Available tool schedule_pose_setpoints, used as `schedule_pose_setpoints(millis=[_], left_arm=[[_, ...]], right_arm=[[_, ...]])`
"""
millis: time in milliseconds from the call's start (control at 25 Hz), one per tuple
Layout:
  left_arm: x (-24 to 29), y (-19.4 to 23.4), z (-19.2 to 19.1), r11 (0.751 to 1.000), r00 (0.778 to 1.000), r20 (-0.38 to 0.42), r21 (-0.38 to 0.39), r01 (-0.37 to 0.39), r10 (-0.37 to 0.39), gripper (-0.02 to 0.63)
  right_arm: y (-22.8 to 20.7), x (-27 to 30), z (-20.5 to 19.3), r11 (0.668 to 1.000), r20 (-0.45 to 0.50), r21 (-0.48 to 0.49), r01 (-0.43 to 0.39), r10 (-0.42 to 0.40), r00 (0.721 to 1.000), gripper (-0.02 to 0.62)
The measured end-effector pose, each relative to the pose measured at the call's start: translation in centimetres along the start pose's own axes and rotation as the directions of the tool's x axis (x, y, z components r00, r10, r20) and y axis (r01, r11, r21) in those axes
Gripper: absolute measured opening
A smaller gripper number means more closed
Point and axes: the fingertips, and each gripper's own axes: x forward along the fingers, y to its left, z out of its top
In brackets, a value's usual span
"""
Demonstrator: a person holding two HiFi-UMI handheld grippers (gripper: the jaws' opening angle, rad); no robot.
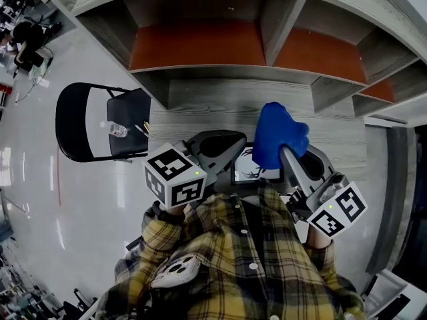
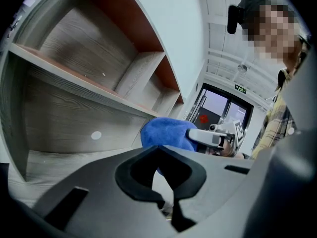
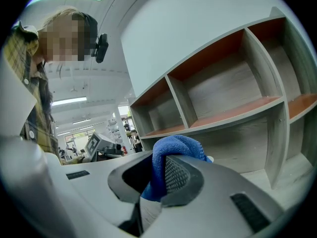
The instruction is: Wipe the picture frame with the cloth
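Observation:
The picture frame [image 1: 250, 171], dark-rimmed with a white drawing, shows only in part between my two grippers, just in front of my plaid shirt. My left gripper [image 1: 235, 153] is shut, its tips at the frame's left edge. In the left gripper view a pale sliver of the frame [image 2: 161, 185] sits pinched where the left gripper [image 2: 167, 202] closes. My right gripper [image 1: 283, 153] is shut on a bunched blue cloth [image 1: 277, 132], which stands up above the frame's right side. The right gripper view shows the cloth [image 3: 173, 145] pressed against the ribbed pad of the right gripper [image 3: 153, 182].
A grey shelf unit [image 1: 200, 45] with orange-backed compartments stands on the far side of the wooden tabletop [image 1: 200, 112]. A black folding chair [image 1: 87, 122] with a water bottle [image 1: 117, 130] on its seat is at the left, on the glossy floor.

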Motion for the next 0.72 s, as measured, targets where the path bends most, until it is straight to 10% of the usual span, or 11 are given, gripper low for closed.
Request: schedule_pose_setpoints(millis=[720], left_arm=[[-0.3,0.7,-0.7,1.0,1.0,-0.012,-0.028,-0.005,0.005,0.005]], right_arm=[[-0.2,1.2,-0.4,1.0,-0.024,0.011,-0.026,0.026,0.999,0.049]])
